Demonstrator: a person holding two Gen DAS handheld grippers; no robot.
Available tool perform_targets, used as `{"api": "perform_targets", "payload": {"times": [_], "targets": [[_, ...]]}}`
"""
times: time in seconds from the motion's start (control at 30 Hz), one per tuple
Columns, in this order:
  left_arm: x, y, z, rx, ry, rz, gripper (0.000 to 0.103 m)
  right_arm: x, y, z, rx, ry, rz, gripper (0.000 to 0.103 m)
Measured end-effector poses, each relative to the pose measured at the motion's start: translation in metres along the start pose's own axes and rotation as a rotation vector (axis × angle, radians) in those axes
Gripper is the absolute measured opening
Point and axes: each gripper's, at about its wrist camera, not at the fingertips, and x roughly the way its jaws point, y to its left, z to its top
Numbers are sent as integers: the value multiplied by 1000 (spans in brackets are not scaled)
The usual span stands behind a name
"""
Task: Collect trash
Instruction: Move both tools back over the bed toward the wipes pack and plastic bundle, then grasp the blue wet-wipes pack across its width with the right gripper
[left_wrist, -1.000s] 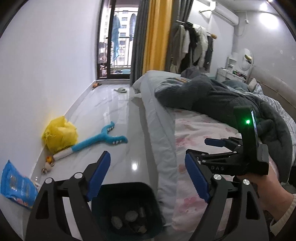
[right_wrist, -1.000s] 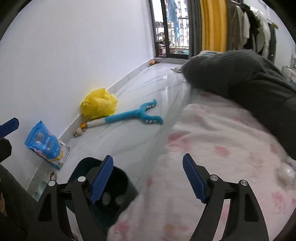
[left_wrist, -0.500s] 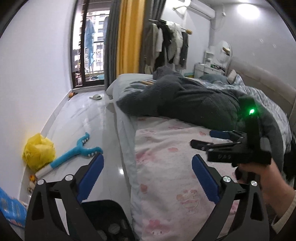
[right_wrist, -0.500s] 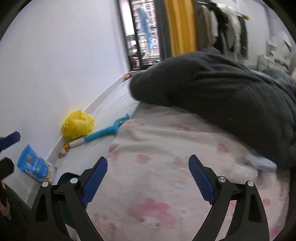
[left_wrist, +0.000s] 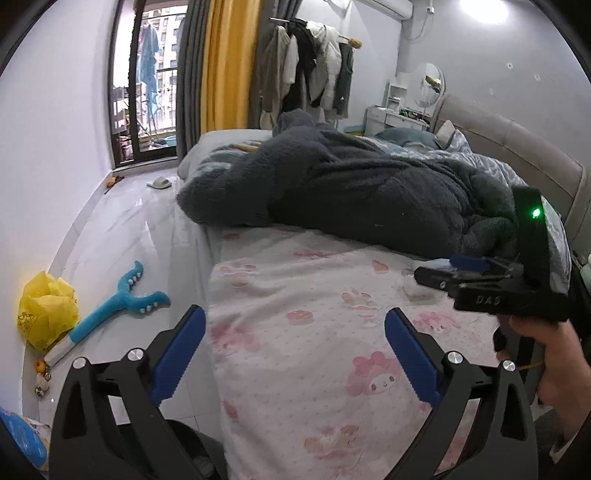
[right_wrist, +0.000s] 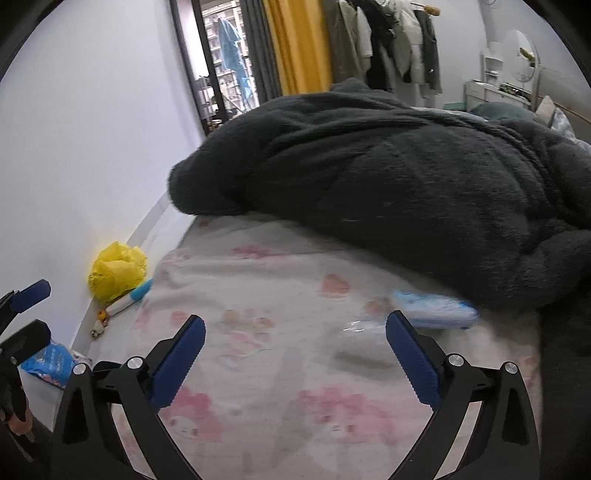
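A blue-and-white wrapper and a crumpled clear plastic piece lie on the pink-patterned sheet, at the edge of the dark fleece blanket. My right gripper hovers over the sheet just short of them; its jaws are opening and nothing is between them. In the left wrist view the right gripper, held by a hand, points at the clear plastic. My left gripper is open and empty over the bed's near corner. The dark bin shows under its left finger.
On the floor along the wall lie a yellow plastic bag, a blue long-handled toy and a blue packet. The fleece blanket covers the far half of the bed. Clothes hang on a rack behind.
Both grippers swung right, from above the bin and floor to over the bed. Both jaws spread wider. The wrapper and clear plastic came into the right wrist view.
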Motion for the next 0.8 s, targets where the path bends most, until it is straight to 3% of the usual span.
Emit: {"api": "perform_targets", "payload": {"times": [0.37, 0.57, 0.8], "targets": [[40, -21, 5, 20, 37, -50, 99, 10, -56, 11, 82, -27, -88, 100], [63, -33, 8, 25, 77, -75, 99, 23, -70, 13, 73, 0, -127, 100], [94, -55, 8, 57, 115, -104, 99, 48, -86, 16, 112, 77, -107, 100]]}}
